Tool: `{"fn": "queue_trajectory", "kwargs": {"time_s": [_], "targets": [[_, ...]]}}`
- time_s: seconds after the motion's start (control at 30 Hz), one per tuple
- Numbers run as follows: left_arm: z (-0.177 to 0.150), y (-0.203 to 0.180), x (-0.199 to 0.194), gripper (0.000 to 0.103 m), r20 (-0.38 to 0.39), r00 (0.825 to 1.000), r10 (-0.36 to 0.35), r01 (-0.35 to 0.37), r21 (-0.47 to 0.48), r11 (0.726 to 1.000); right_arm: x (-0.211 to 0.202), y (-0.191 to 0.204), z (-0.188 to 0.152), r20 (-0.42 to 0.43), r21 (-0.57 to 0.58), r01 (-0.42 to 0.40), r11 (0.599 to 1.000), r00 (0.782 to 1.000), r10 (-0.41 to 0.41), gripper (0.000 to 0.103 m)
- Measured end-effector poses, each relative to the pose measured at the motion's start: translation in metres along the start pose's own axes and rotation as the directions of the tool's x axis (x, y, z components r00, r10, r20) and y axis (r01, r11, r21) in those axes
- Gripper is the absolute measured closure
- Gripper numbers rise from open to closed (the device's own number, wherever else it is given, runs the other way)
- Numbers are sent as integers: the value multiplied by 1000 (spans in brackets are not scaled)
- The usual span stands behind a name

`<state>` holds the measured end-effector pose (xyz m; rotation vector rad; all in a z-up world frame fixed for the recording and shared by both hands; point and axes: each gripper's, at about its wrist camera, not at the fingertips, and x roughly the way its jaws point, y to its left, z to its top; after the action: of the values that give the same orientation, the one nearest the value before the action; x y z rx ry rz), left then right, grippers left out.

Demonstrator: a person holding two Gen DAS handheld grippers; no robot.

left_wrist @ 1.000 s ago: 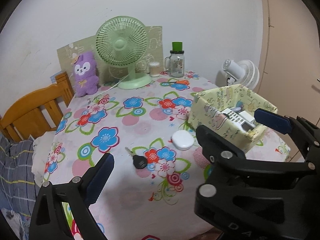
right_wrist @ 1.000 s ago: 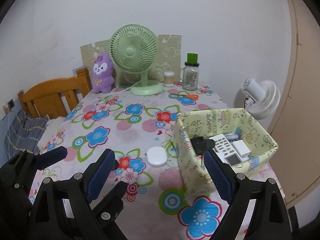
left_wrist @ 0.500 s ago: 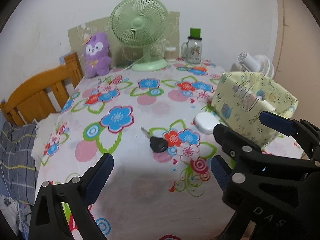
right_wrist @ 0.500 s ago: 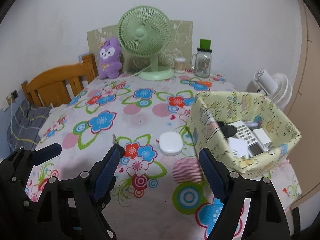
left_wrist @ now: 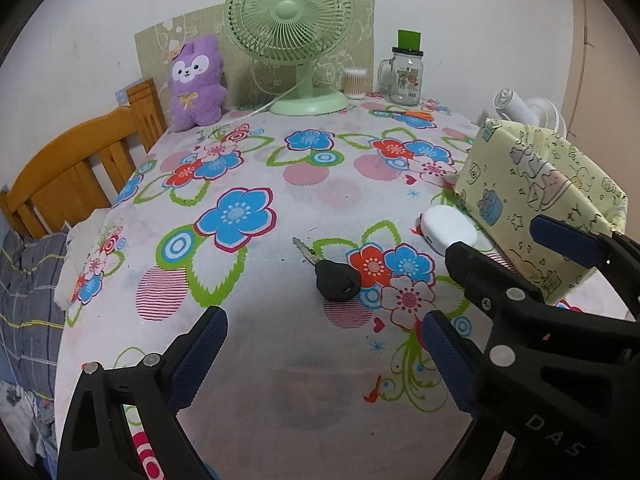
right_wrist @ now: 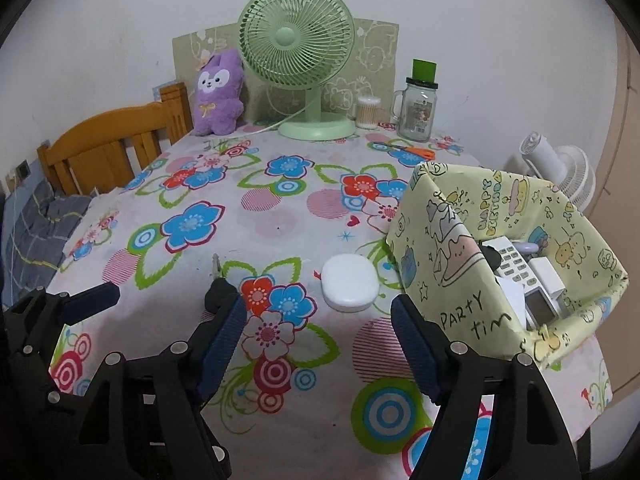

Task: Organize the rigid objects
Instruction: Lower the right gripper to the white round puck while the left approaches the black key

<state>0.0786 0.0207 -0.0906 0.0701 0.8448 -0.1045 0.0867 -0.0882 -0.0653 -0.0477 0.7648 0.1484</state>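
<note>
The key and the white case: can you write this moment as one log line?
key: on tablecloth, untouched | white case: beside box | left tongs: open, empty | right tongs: closing, empty

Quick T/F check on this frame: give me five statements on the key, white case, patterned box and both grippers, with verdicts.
1. The black-headed metal key lies on the floral tablecloth. True.
2. The white rounded plastic case is inside the yellow patterned paper box. False: it lies on the cloth beside it.
3. The left gripper holds the key. False: nothing between its pads.
4. The box already holds items. True.
5. The right gripper is clamped on the case. False: its jaws are closing, empty.
</note>
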Motion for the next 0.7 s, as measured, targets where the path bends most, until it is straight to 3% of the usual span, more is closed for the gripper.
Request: {"fn": "queue_trajectory", "kwargs": {"time_s": [0.37,0.7], "targets": [[6,1,25,6,-30,999,43,-43,2,999,26,2,4,-12,-11,25,1000,1000,-25,29],[13,7,47,21,-70,997,42,-44,-26,999,49,0,10,-19,22,97,995,995,-96,38]]}}
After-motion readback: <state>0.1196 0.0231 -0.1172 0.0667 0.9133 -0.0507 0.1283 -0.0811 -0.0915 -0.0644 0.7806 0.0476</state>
